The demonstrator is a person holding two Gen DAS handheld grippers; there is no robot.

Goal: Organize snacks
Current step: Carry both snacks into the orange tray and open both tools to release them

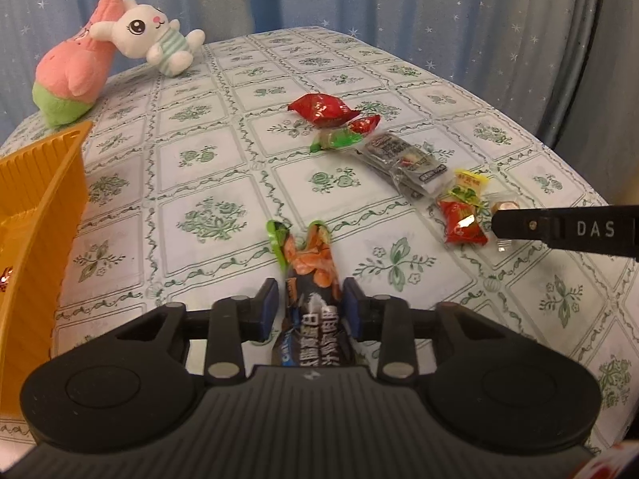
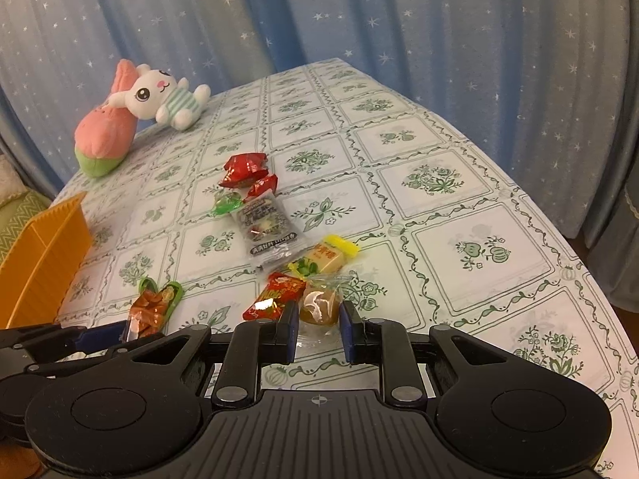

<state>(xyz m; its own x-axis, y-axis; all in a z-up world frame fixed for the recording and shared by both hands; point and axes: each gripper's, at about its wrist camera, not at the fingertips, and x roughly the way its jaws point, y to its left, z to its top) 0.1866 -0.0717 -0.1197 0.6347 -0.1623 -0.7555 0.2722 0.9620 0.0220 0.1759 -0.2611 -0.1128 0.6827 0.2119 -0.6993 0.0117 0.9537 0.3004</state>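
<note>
My left gripper is shut on a long dark snack pack with an orange and green end; the pack also shows in the right wrist view. My right gripper is open, its jaws on either side of a clear-wrapped brown candy without touching it. A small red packet lies just left of it, a yellow candy behind. Farther back lie a grey nut pack, a green candy and two red packets. The orange tray stands at the left.
Two plush toys, a pink one and a white rabbit, lie at the table's far left corner. A blue star curtain hangs behind the table. The floral tablecloth drops off at the right edge.
</note>
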